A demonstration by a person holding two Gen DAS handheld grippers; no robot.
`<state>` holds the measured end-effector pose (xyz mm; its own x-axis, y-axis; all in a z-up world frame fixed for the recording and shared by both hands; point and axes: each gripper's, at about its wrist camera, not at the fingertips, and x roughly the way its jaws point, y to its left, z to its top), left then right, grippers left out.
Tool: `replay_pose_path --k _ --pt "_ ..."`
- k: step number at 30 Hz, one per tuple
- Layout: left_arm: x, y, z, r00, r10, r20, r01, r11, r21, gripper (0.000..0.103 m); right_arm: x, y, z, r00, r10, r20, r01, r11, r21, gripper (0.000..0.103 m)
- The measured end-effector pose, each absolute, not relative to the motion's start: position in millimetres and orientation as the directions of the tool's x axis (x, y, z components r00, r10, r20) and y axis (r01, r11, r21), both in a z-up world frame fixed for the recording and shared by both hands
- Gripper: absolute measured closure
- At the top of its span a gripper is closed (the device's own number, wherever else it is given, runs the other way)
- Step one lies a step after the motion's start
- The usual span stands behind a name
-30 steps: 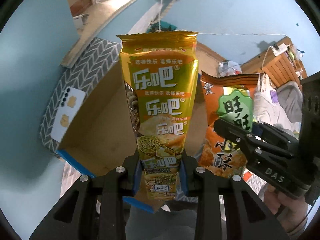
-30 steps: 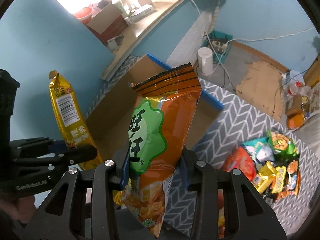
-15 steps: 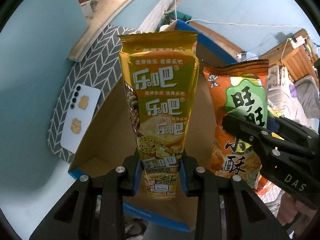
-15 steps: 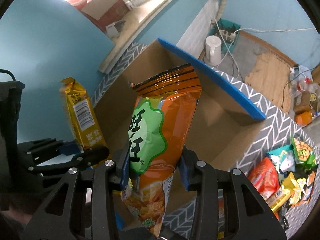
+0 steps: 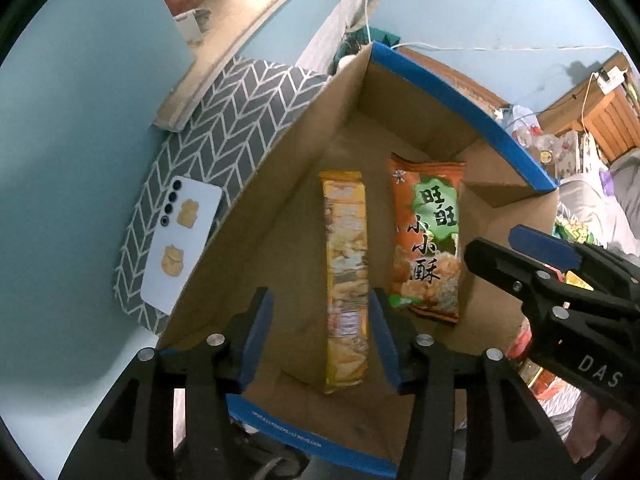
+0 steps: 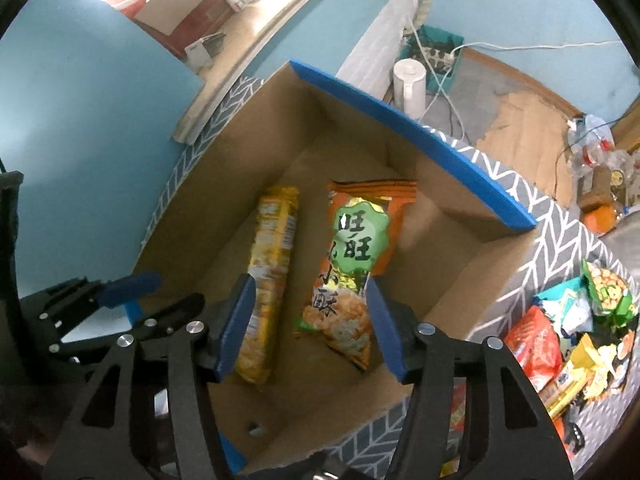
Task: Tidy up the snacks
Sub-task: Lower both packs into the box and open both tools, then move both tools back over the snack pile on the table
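While both sets of jaws are opening with nothing pressed between their pads, the long yellow foil snack packet (image 5: 346,280) and the orange crisp bag with a green badge (image 5: 430,236) lie side by side on the floor of the brown cardboard box with blue-taped rims (image 5: 460,96), long axes running six to twelve o'clock. The left gripper (image 5: 320,336) points straight down over the packet; the right gripper (image 6: 308,324) tilts steeply over the bag. The loose pile of bright snack packs (image 6: 572,332) on the grey herringbone cloth (image 6: 560,224) sits at four o'clock, nearer the right hand.
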<state>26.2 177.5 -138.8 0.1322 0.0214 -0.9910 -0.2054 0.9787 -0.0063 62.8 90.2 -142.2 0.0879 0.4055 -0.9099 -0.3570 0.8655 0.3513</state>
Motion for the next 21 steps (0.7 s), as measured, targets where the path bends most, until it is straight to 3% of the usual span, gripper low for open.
replay_pose_path --k 4,21 --pt "24.7 176.0 -128.9 0.158 0.023 -0.987 -0.204 0.979 -0.010 0.045 59.2 77.7 -133.1 0.116 0.390 -0.913 -0.336 0.881 0.333 0.038" --pt "15.6 117.2 -95.3 0.218 -0.027 -0.976 -0.078 0.996 -0.045 0.044 36.2 8.9 -94.5 0.202 0.357 -0.912 -0.231 0.922 0.310 0.034"
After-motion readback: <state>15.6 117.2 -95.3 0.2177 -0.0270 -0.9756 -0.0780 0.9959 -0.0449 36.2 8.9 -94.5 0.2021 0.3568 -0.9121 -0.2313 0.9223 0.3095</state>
